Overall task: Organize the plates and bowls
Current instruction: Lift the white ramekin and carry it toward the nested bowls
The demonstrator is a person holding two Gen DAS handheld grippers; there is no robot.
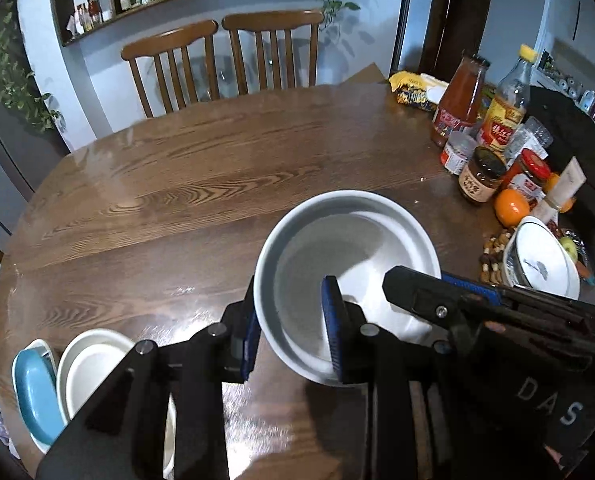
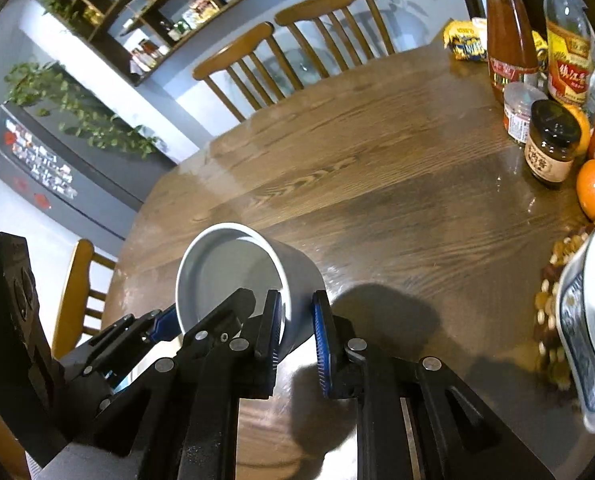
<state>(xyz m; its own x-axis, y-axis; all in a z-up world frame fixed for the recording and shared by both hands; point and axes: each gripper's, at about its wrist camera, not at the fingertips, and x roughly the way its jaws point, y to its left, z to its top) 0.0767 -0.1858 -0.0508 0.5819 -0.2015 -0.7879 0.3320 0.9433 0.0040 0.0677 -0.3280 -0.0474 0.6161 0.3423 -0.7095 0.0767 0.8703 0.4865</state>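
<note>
White glazed ceramic bowl (image 1: 347, 276), deep and straight-walled: I carry it clear above the brown wooden worktop (image 1: 201, 184), tilted. My left gripper (image 1: 291, 334) and right gripper (image 2: 297, 332) each pinch opposite sides of its rim, one finger inside, one outside, narrow, sharing the weight. Near left on the worktop: white shallow dishes stacked beside a blue oval dish (image 1: 37, 396), likely destination. Right: blue-patterned white bowl (image 1: 543, 264), jars, bottles, an orange.
</note>
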